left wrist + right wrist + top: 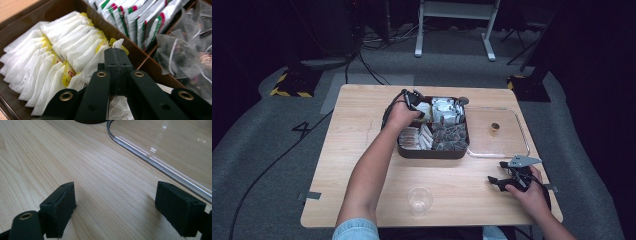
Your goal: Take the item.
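A dark brown compartment box (432,152) stands mid-table, packed with tea bags. My left gripper (422,111) reaches into its far-left compartment. In the left gripper view its jaws (117,53) are pressed together on a white tea bag (118,43) whose corner pokes up past the tips, among a row of white, yellow-tagged tea bags (70,42). My right gripper (494,181) rests on the table at the front right. It (115,200) is open, with bare wood between its fingers.
A clear lid (497,150) with a small knob (495,128) lies right of the box; its rim (140,152) is just ahead of my right gripper. A clear plastic cup (419,201) stands near the front edge. Green-striped sachets (140,22) and mesh bags (180,50) fill neighbouring compartments.
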`<state>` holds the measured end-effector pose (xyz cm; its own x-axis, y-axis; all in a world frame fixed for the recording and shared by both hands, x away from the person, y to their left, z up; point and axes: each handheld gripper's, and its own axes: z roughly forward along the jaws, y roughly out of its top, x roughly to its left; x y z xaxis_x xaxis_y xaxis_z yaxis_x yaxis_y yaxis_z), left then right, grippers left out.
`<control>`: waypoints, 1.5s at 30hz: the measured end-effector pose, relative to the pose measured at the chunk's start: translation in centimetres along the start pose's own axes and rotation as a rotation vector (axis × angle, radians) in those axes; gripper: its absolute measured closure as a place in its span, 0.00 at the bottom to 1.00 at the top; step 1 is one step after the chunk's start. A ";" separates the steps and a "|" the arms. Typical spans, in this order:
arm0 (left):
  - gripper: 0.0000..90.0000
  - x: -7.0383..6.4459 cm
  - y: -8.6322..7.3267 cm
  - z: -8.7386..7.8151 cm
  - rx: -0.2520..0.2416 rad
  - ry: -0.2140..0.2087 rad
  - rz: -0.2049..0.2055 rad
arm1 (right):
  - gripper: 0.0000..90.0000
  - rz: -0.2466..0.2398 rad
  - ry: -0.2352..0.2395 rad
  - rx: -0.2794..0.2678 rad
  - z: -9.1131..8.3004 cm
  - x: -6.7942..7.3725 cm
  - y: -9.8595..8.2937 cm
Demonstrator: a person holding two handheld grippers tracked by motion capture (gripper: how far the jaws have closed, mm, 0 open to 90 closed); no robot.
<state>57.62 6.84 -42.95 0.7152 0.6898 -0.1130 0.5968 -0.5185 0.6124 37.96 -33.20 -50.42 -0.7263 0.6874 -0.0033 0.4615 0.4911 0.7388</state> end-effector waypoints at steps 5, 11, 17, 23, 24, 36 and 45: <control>1.00 -0.3 0.2 -1.0 -0.028 0.007 0.009 | 0.19 0.000 0.000 0.000 0.0 0.0 0.0; 1.00 -0.8 0.4 -2.8 -0.062 0.011 0.012 | 0.19 0.000 0.000 0.000 0.0 0.0 0.0; 1.00 -1.3 0.4 -4.5 -0.083 0.009 0.032 | 0.19 -0.001 0.000 0.000 0.0 0.0 0.0; 1.00 -2.5 0.1 -7.0 -0.112 0.002 0.050 | 0.19 -0.001 0.000 0.000 0.0 0.0 0.0; 1.00 -2.8 0.1 -7.3 -0.120 -0.001 0.044 | 0.19 -0.001 0.000 0.000 0.0 0.0 0.0; 1.00 -5.9 -1.8 -11.5 -0.175 -0.027 0.067 | 0.19 -0.001 0.000 0.000 0.0 0.0 0.0; 1.00 -7.7 -3.6 -14.2 -0.199 -0.060 0.083 | 0.19 -0.001 0.000 -0.001 0.0 0.0 0.0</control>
<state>44.84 10.58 -33.21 0.7828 0.6144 -0.0985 0.4556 -0.4581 0.7632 37.96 -33.19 -50.43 -0.7270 0.6866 -0.0038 0.4603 0.4915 0.7392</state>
